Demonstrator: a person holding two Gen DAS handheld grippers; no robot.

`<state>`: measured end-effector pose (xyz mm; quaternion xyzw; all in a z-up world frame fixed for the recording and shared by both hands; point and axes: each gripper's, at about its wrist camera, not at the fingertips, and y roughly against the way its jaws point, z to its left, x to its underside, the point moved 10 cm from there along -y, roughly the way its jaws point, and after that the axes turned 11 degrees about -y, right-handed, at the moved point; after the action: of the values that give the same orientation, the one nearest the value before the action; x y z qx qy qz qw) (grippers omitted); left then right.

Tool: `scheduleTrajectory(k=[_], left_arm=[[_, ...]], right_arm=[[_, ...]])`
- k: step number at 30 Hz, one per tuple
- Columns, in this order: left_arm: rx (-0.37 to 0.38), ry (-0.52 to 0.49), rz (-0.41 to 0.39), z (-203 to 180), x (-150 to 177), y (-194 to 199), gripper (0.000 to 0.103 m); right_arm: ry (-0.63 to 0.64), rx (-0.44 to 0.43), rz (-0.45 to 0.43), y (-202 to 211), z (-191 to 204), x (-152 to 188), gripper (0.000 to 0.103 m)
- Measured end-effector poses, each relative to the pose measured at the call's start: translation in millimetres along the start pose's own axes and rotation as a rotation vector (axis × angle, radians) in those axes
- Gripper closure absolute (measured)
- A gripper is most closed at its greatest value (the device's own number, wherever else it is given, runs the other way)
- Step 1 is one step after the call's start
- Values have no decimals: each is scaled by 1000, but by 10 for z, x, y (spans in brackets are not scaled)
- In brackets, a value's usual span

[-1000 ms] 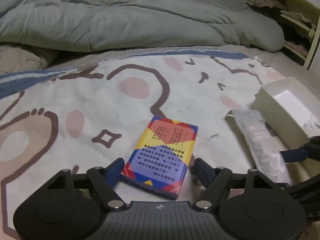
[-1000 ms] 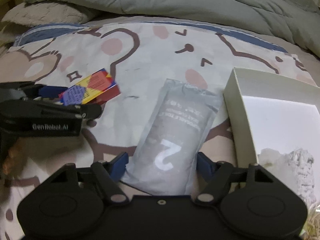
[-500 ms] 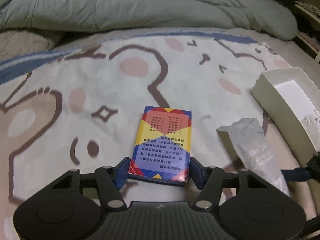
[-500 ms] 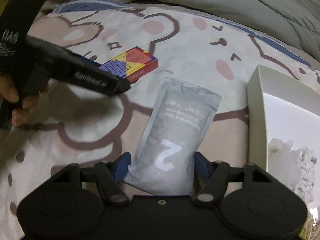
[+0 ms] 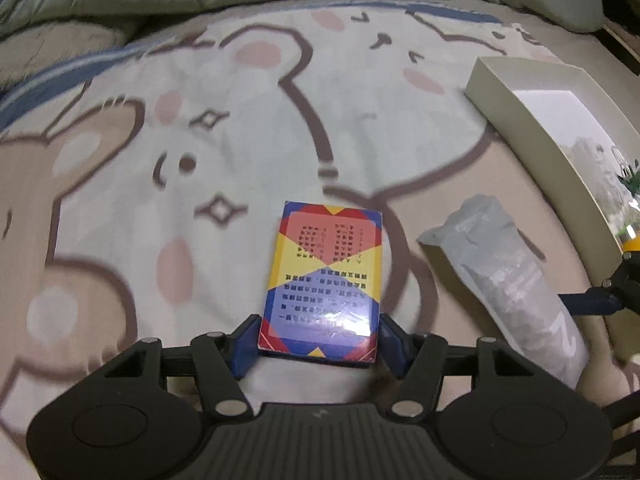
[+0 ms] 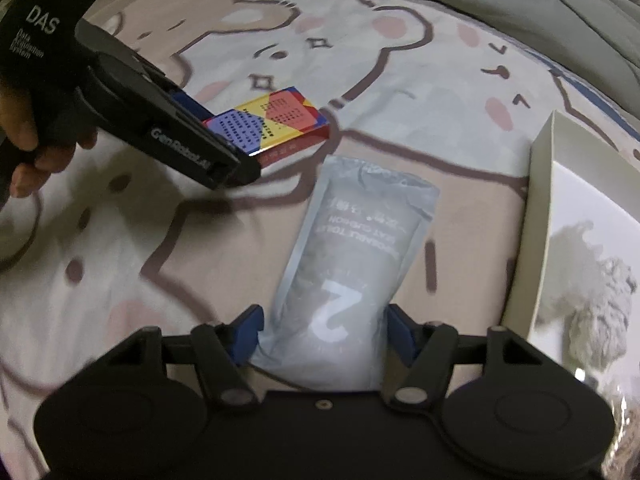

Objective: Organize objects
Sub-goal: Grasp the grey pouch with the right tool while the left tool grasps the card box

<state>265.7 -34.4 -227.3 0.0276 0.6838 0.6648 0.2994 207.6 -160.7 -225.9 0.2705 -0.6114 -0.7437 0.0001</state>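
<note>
L tool (image 5: 318, 342) clamps card box (image 5: 324, 276), R tool (image 6: 324, 334) closing round grey pouch (image 6: 352, 264), prob. for white box (image 6: 538, 216) far right.

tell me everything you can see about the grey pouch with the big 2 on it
The grey pouch is a soft, matte, plump packet with a sealed flat top edge, white upside-down print and a large white 2 near its lower end. It is wrinkled and looks unopened. Its lower end sits between the pads of the right gripper, whose jaws are closing and press both sides. Its length runs away from the camera over the bear-print bedsheet. It lies beside the open cream box, apart from the colourful card box.
</note>
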Motion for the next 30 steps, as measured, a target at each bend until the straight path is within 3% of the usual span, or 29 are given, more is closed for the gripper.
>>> scheduleTrajectory(k=[4, 7, 14, 20, 23, 30], left_arm=[[21, 43, 44, -123, 225, 100, 42], [48, 92, 67, -212, 353, 136, 41], [-18, 100, 31, -198, 194, 88, 28], [-25, 122, 41, -170, 105, -30, 29], [-19, 82, 34, -232, 78, -28, 42], [-27, 101, -7, -202, 12, 90, 42]], right_arm=[[7, -9, 26, 72, -19, 145, 35], [-90, -16, 14, 103, -104, 139, 30], [-316, 18, -27, 27, -265, -17, 28], [-251, 82, -39, -60, -207, -54, 36], [-217, 85, -36, -69, -179, -61, 45], [-197, 88, -53, -12, -173, -132, 53]])
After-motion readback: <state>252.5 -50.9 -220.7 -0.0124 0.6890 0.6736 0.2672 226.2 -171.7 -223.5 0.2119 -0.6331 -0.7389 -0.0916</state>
